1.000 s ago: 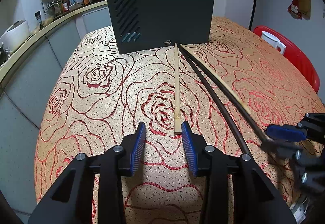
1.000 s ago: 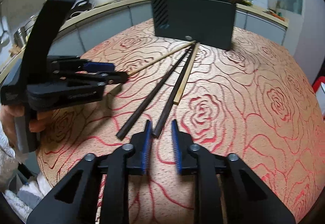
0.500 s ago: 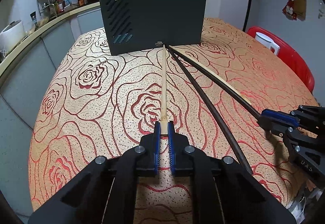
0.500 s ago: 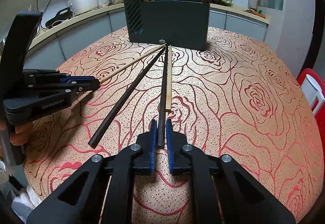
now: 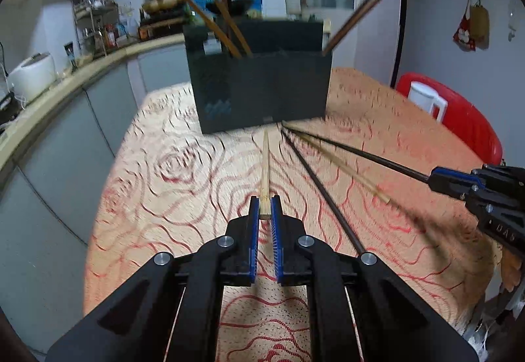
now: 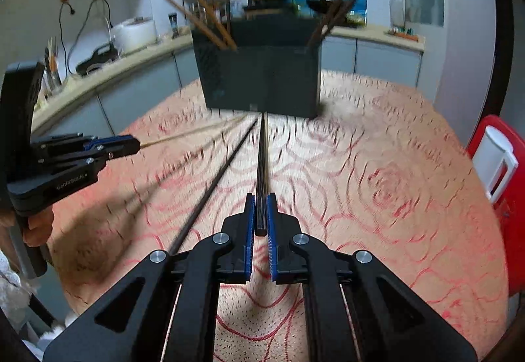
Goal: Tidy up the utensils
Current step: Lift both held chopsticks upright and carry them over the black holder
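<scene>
Both claws clamped: left (image 5: 265, 214) on pale stick (image 5: 265, 165), right (image 6: 261, 214) on dark stick (image 6: 262, 165). Next: tip & drop into holder (image 6: 262, 80) ahead.

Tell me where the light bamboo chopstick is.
Left wrist view, centre: the light bamboo chopstick is clamped in the left tongs, pointing at the black utensil holder.
</scene>
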Demonstrator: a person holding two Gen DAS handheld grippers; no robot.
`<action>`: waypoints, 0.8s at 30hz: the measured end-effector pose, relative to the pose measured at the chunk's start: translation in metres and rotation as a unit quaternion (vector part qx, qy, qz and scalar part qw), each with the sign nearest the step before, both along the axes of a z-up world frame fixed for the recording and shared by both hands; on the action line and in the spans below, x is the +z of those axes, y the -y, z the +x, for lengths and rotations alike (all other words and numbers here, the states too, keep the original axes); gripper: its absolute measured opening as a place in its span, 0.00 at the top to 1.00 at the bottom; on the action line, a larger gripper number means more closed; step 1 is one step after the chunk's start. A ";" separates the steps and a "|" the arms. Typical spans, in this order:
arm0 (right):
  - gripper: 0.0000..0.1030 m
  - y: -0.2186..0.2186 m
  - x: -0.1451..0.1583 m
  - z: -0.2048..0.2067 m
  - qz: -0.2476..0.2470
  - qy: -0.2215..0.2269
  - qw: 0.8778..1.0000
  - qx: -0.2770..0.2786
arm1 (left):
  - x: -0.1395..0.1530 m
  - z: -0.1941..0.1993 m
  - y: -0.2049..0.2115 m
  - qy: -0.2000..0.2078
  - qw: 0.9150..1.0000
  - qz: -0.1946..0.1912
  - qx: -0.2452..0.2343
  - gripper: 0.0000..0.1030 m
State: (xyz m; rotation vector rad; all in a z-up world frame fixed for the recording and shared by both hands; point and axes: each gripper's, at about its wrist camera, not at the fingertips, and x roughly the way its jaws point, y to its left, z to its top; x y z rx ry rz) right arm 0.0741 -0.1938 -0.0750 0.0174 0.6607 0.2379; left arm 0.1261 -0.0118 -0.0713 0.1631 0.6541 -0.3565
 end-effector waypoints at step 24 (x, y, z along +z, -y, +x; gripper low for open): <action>0.92 0.028 0.123 0.036 0.079 0.112 0.990 0.019 | 0.114 0.005 -0.023 0.114 0.993 -0.027 0.017 0.93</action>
